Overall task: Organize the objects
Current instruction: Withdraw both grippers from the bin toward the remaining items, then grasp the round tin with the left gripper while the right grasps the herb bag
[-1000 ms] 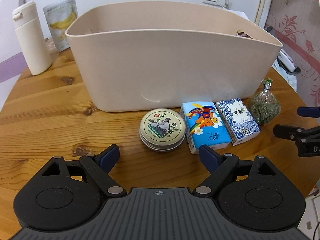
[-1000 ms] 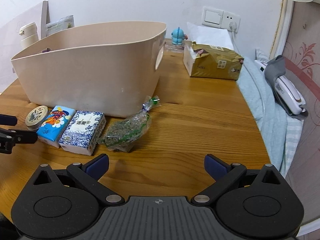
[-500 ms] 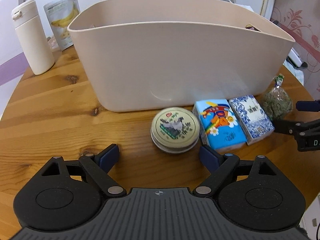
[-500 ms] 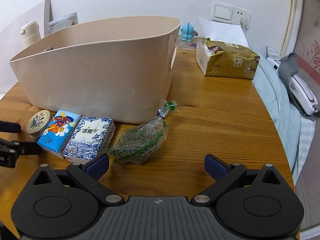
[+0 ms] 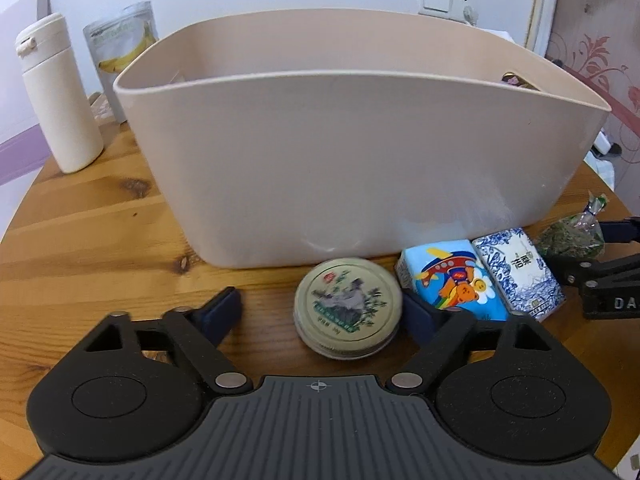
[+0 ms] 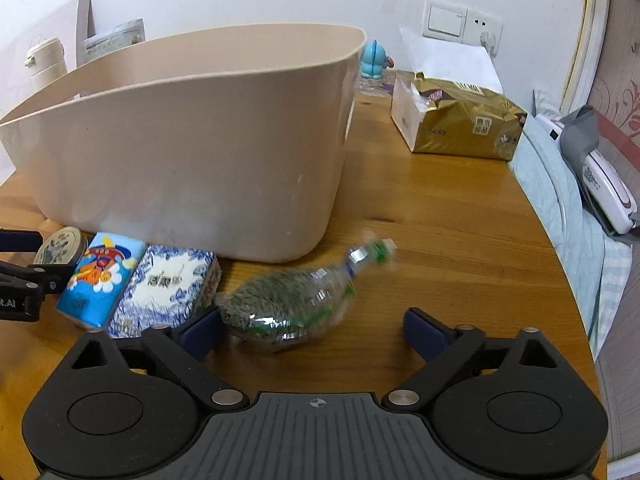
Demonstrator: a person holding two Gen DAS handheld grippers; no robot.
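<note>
Tin (image 5: 347, 312): between closing left gripper (image 5: 322, 314) jaws, ungripped.
Herb bag (image 6: 286, 306): between closing right gripper (image 6: 316, 330) jaws, ungripped.
Bin (image 5: 360, 168): four items outside on table (image 5: 92, 248).

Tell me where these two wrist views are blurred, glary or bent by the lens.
Right wrist view: the clear bag of green leaves is motion-smeared, worst at its tied neck; the beige bin and table curve with fisheye distortion. Left wrist view: mostly sharp, the round tin crisp, soft glare low on the bin wall, dark corners.
</note>
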